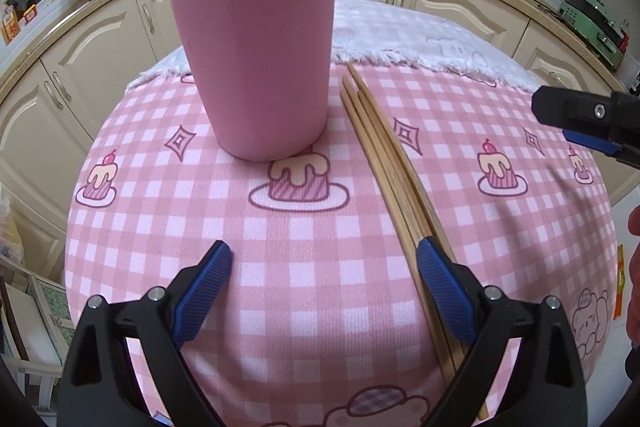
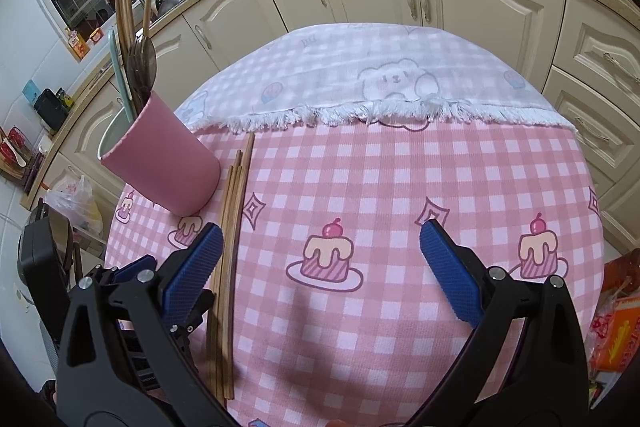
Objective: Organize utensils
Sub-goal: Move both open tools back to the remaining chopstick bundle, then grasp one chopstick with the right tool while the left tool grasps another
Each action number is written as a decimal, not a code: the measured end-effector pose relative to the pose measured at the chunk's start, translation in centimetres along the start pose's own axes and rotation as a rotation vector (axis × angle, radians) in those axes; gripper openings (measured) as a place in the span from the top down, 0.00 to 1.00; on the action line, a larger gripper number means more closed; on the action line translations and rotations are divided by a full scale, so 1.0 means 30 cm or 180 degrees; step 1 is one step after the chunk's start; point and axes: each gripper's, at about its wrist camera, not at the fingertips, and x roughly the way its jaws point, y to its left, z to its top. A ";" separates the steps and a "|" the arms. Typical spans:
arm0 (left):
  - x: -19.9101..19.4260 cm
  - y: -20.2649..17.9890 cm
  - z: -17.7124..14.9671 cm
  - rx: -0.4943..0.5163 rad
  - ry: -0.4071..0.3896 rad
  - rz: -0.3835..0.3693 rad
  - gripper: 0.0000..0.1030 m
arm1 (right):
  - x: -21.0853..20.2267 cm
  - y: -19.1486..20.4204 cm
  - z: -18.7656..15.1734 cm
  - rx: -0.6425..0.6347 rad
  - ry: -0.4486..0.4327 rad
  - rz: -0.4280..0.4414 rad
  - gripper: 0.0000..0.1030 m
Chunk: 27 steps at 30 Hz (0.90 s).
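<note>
Here the left claw hangs spread wide and empty over the pink checked desk, its right finger touching or just above the bundle of wooden chopsticks, which runs toward 12 o'clock. The right claw is likewise spread, holding nothing. Farther off at 11 o'clock stands the pink cup, upright, holding spoons and chopsticks.
</note>
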 end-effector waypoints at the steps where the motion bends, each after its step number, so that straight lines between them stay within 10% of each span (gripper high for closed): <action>1: 0.002 -0.005 0.000 0.0001 -0.0026 0.0036 0.10 | 0.001 0.002 -0.001 0.0000 0.0006 -0.0001 0.06; 27: -0.017 0.042 -0.019 0.0158 -0.0066 0.0032 0.21 | 0.137 0.192 -0.065 -0.0750 0.0543 -0.0218 0.09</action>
